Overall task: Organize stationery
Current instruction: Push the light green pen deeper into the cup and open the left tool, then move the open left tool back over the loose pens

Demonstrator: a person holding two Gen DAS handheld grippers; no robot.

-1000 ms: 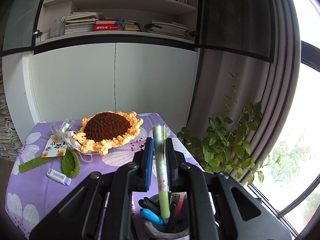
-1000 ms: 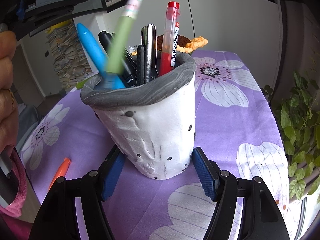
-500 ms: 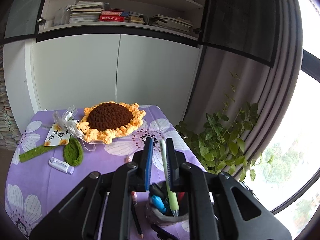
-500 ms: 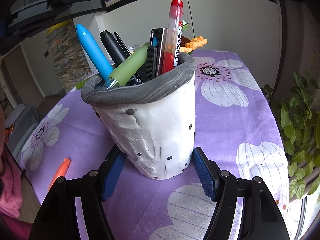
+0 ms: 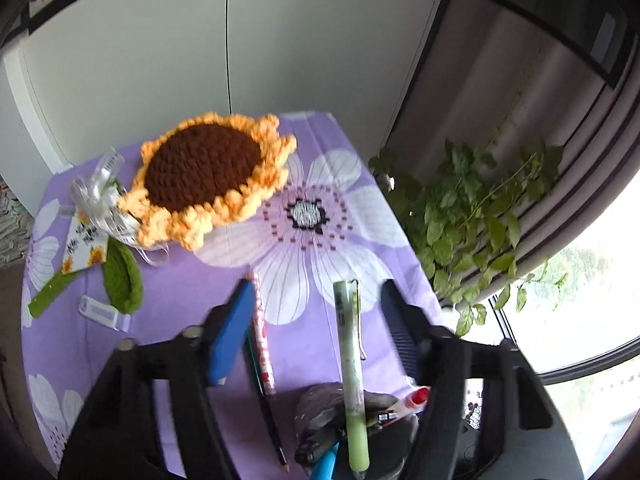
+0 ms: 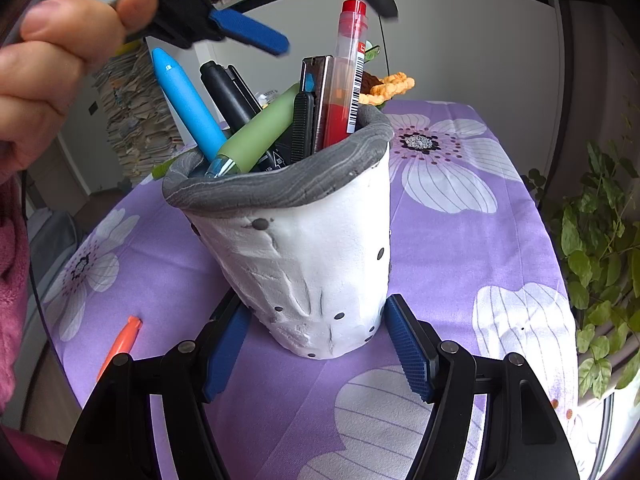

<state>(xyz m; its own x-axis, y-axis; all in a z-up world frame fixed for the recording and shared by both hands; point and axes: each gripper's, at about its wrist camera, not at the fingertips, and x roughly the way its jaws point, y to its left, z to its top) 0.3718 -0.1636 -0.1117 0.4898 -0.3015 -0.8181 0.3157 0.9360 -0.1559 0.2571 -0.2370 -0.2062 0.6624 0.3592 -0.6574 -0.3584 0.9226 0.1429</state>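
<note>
Pale green plastic pen (image 5: 352, 376) is left tilted in white clay holder with grey rim (image 6: 308, 248), unpressed between opening left gripper (image 5: 316, 328) pads. Holder is clamped by right gripper (image 6: 316, 344) on purple floral tabletop (image 6: 460, 248).

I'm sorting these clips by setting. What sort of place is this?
Most likely a home study or living room. A small table with a purple floral cloth holds a crocheted sunflower and a pen cup; a houseplant stands by a window, and paper stacks fill the background.
</note>
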